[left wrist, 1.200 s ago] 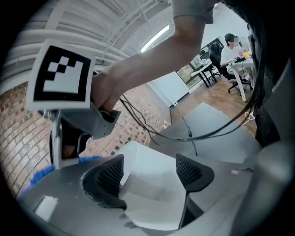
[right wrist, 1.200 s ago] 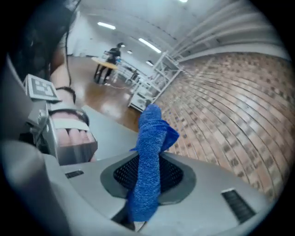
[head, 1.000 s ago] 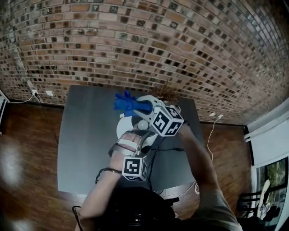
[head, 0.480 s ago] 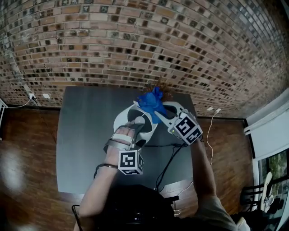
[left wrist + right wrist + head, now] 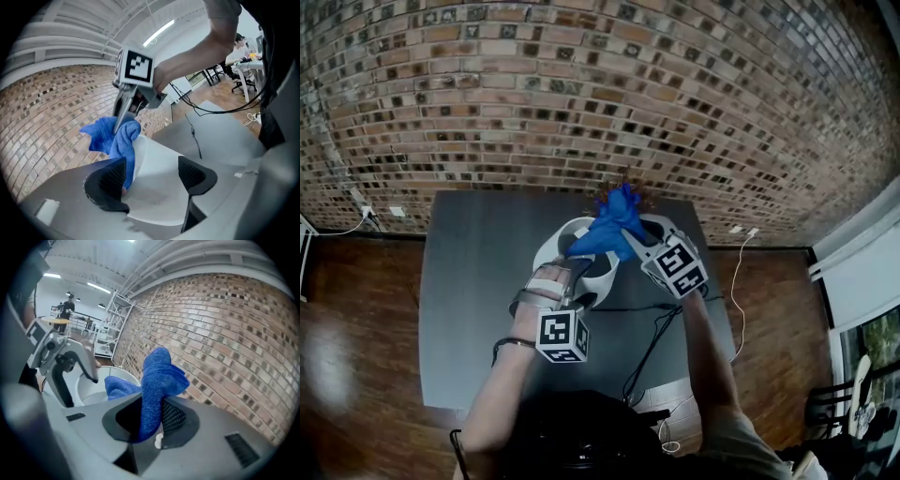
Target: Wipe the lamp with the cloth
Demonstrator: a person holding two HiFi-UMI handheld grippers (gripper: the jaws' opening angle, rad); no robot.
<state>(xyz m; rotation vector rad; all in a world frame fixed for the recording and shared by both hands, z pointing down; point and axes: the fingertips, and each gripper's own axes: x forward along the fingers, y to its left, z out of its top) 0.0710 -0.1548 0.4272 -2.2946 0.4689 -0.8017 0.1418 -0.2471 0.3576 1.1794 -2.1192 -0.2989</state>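
Our right gripper [image 5: 628, 244], clamped tight on the cloth [image 5: 605, 230], has drawn it leftward across the lamp [image 5: 555, 242] on the table [image 5: 469, 281]. Our left gripper [image 5: 574, 279] grips the lamp's near side. We judge wiping underway; next we need steady pressure along the unwiped rim.

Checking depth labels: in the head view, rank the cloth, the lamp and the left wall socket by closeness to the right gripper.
1. Cloth: pinched in the fingers of the right gripper.
2. Lamp: just to the gripper's left.
3. Wall socket: far off near the view's left edge.
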